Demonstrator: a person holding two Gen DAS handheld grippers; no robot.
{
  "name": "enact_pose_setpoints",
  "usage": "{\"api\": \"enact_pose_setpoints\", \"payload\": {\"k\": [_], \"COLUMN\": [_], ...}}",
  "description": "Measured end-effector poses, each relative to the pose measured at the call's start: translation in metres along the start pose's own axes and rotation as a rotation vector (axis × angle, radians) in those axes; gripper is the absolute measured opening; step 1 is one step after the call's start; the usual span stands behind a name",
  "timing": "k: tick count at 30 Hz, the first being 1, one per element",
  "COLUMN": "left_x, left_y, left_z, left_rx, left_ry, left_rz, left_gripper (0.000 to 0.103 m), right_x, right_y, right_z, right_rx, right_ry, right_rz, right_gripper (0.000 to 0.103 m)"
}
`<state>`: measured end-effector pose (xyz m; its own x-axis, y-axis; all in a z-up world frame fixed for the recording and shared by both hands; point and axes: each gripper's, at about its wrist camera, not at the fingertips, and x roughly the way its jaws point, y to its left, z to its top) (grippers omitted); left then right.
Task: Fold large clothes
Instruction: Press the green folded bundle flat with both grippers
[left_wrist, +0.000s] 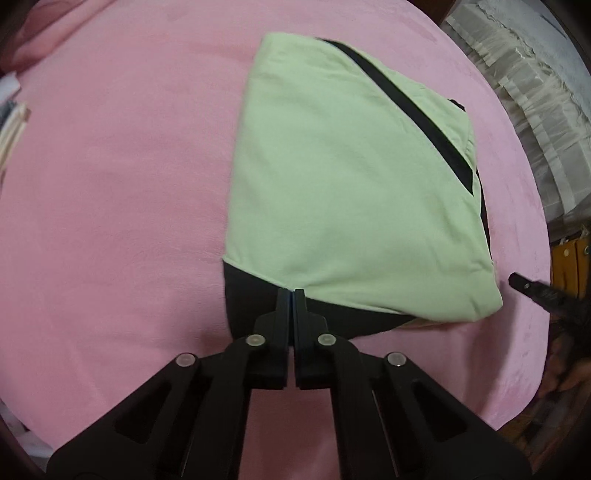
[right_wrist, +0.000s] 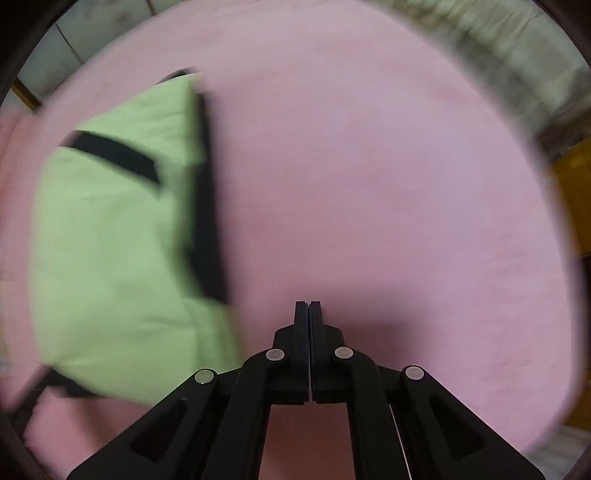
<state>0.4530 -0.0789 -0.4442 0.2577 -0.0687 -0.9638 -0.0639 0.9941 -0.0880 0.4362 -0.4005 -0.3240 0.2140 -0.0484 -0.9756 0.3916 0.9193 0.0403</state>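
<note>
A light green garment with black trim (left_wrist: 343, 177) lies folded into a compact packet on the pink blanket (left_wrist: 110, 184). My left gripper (left_wrist: 294, 293) is shut, its tips at the packet's near edge where the black part shows; I cannot tell if it pinches cloth. In the right wrist view the same garment (right_wrist: 110, 240) lies to the left, blurred. My right gripper (right_wrist: 308, 304) is shut and empty over bare blanket (right_wrist: 388, 184), to the right of the garment. Its fingertip (left_wrist: 524, 286) shows at the right edge of the left wrist view.
The pink blanket covers the whole work surface. A pale frilled cloth (left_wrist: 517, 92) lies beyond the far right edge. Yellow objects (left_wrist: 569, 258) stand at the right side. Papers or fabric (left_wrist: 11, 122) show at the left edge.
</note>
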Motion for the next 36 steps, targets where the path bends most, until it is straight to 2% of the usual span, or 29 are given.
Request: {"api": "enact_pose_setpoints", "payload": {"k": [1,2,4,5,8,9,11,13,15,16,17,19,23,25,27,29,31,33,34,36], "left_x": [-0.002,-0.004,-0.008,-0.011,-0.020,-0.020,-0.022,-0.025,-0.027,-0.031,-0.034,-0.035,-0.033,-0.031,-0.026,-0.018,-0.008,0.003,0.009,0.019], "left_y": [-0.003,-0.005,-0.012,-0.015,-0.018,-0.021,-0.024,-0.023,-0.022,-0.021,-0.021,-0.021,-0.021,-0.022,-0.025,-0.028,-0.033,-0.036,-0.038,-0.041], "left_z": [0.002,0.002,0.007,0.008,0.006,0.008,0.011,0.011,0.012,0.013,0.015,0.020,0.032,0.040,0.048,0.056,0.063,0.070,0.072,0.078], "left_rx": [0.002,0.002,-0.005,-0.012,-0.024,-0.026,-0.036,-0.046,-0.052,-0.061,-0.068,-0.067,-0.070,-0.072,-0.056,-0.037,-0.025,-0.005,0.006,0.034], "left_ry": [0.005,0.008,0.025,0.023,0.033,0.046,0.063,0.064,0.054,0.026,0.003,-0.011,-0.025,-0.037,-0.032,-0.009,0.002,0.021,0.032,0.043], "left_rz": [0.007,0.011,0.023,0.027,0.031,0.030,0.016,0.032,0.052,0.058,0.057,0.029,-0.025,-0.051,-0.075,-0.083,-0.068,-0.045,-0.029,-0.005], "left_gripper": [0.001,0.001,0.001,0.001,0.001,0.001,0.002,0.012,0.056,0.061,0.062,0.062,0.062,0.053,0.030,0.021,0.015,0.005,0.003,0.001], "right_x": [-0.004,-0.010,-0.029,-0.035,-0.043,-0.038,-0.036,-0.038,-0.050,-0.048,-0.049,-0.053,-0.045,-0.038,-0.031,-0.026,-0.017,-0.011,-0.006,0.002], "right_y": [0.000,0.006,-0.018,-0.010,0.028,0.065,0.099,0.125,0.135,0.139,0.143,0.149,0.160,0.165,0.173,0.181,0.192,0.197,0.201,0.211], "right_z": [0.002,0.004,-0.006,-0.008,-0.024,-0.039,-0.049,-0.066,-0.069,-0.070,-0.069,-0.065,-0.052,-0.045,-0.039,-0.034,-0.029,-0.024,-0.021,-0.017], "right_rx": [0.032,0.028,-0.048,-0.094,-0.165,-0.174,-0.193,-0.207,-0.219,-0.223,-0.225,-0.238,-0.265,-0.273,-0.284,-0.302,-0.318,-0.333,-0.341,-0.361], "right_ry": [0.021,0.045,0.058,0.053,0.073,0.082,0.105,0.107,0.096,0.090,0.081,0.062,0.046,0.056,0.059,0.064,0.072,0.085,0.094,0.100], "right_rz": [0.041,0.045,0.019,0.006,0.046,0.055,0.084,0.101,0.101,0.107,0.117,0.143,0.177,0.183,0.184,0.190,0.197,0.209,0.225,0.236], "right_gripper": [0.000,0.000,0.000,0.000,0.000,0.000,0.001,0.001,0.005,0.016,0.021,0.023,0.023,0.023,0.023,0.023,0.019,0.015,0.010,0.006]}}
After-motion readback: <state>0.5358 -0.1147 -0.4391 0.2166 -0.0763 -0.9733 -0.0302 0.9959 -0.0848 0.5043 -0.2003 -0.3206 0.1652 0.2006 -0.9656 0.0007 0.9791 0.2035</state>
